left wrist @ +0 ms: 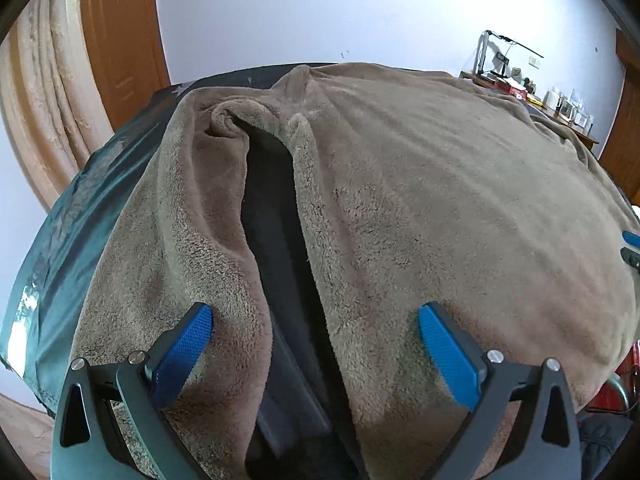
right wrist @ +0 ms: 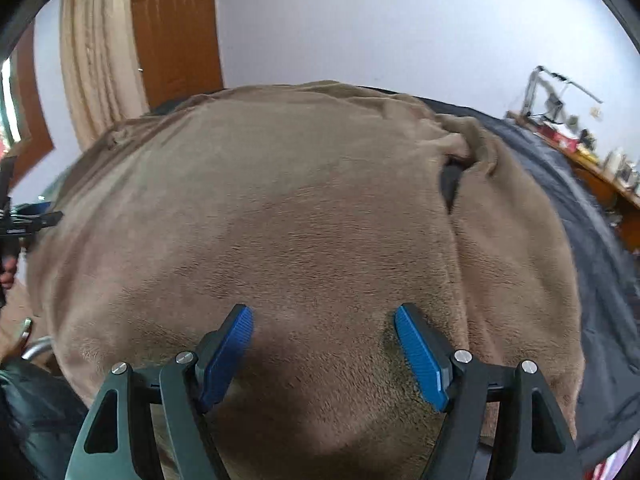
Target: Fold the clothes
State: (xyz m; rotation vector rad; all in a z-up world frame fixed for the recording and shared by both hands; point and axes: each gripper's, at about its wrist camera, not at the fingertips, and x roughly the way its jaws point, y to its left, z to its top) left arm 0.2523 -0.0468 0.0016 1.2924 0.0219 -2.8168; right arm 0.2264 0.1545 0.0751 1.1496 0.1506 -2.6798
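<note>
One brown fleece garment spread flat, possibly a robe, dark lining showing, both hand-held grippers spread wide, gripping nothing.

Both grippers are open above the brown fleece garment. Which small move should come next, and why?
Probably lower the left gripper and pinch the fleece garment edge beside the dark gap. Both grippers, the right gripper too, hold nothing, and the cloth lies unfolded.
</note>
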